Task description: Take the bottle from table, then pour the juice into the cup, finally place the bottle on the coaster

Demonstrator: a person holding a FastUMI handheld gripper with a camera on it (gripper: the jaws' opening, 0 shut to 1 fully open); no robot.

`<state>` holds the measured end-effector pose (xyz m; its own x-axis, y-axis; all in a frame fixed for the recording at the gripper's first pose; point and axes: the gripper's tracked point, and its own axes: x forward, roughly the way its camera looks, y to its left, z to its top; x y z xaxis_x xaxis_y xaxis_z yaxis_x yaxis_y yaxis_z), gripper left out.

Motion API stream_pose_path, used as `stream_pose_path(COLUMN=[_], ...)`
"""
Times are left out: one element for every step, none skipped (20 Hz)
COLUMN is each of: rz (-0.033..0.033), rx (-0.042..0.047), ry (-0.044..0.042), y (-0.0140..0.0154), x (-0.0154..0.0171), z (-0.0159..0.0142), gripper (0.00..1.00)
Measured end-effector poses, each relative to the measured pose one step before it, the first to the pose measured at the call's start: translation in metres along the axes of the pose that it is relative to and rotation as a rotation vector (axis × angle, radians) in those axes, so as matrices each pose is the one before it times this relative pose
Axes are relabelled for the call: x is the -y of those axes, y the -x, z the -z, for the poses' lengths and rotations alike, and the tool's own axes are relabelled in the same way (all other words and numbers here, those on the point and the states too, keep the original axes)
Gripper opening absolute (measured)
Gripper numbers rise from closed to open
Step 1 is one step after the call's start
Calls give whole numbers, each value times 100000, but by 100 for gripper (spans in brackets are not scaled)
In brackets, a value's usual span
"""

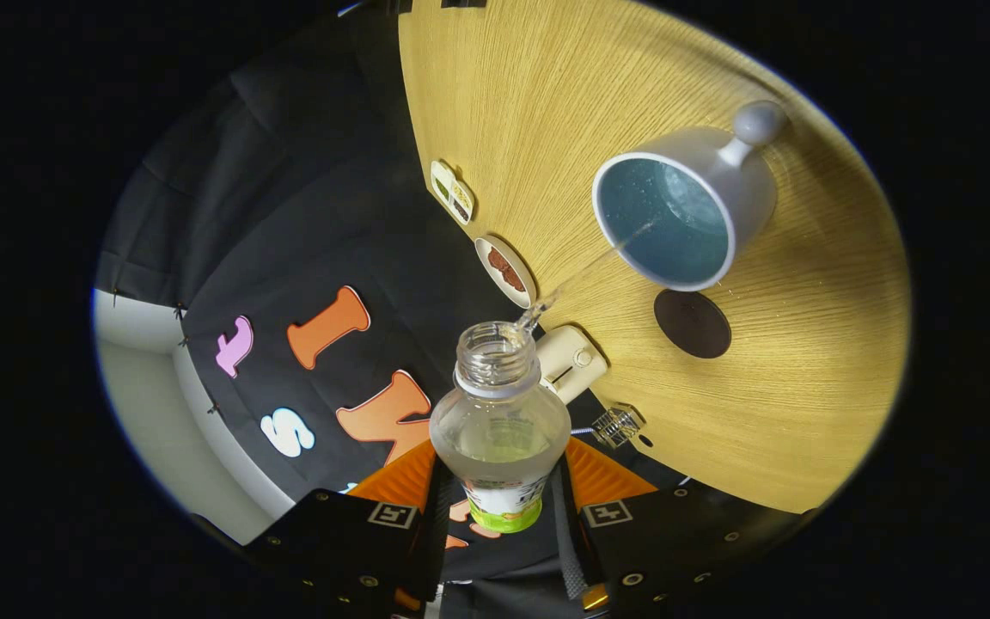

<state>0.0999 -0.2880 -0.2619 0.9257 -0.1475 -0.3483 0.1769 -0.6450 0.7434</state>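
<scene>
Clear plastic bottle (500, 430) sits clamped between both fingers of the gripper (499, 507), tipped mouth-forward, and a thin stream of juice arcs from it into the white, blue-lined cup (675, 215) on the wooden table (804, 387), dark round coaster (692, 323) lying just beside that cup.

A round table (546, 129) with a pale wood-grain top carries everything here. On it stands a grey cup (701, 193) with a blue inside and a ball-ended handle, and just beside the cup lies a dark round coaster (692, 323), apart from it and bare. Along the table's edge near the black cloth sit a small rectangular dish (452, 192), a round white dish (504, 271) with something brown in it, a cream-coloured device (571, 361) and a small clear block (618, 425).
</scene>
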Motion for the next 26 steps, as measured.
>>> stream_pose_path(rz=[-286,-58,-427,-462,-160,-139,-196,-58,-42,-70,-172,-125,124,-95,54,-80,105,167,28,-86,49,500,764,853,849,1193], rx=[199,-150,-142,-241,-101,-281,-108,-1,53,169,77,108,163,92,285,109,131,345,-5,8,177,-49,-145,365,286,279], ry=[-130,-247,-481,-428,-288,-236,-509,-475,-300,-445,-354,-184,16,-98,-206,-309,-131,163,146,578,1052,1534,1878,2106,3030,3700], y=[32,-12,59,-73,-130,63,57,-40,-143,23,-34,213,1,-77,-51,-9,-48,-33,-112,38,-128,-111,-185,-63,-12,-72], x=[-145,-95,-175,-240,-35,-115,-18,-12,-48,-114,32,27,108,5,114,-49,-20,-21,105,-62,127,258,419,336,401,491], z=[-30,156,15,94,170,67,78,44,61,18,-67,-82,-204,-31,-128,-72,-60,-105,-16,-35,-121,82,116,-30,-67,16], gripper=[55,55,55,55,55,55,55,55,55,55,55,55,55,55,55,55,55,55,55,55,55,55,55,55,55,55])
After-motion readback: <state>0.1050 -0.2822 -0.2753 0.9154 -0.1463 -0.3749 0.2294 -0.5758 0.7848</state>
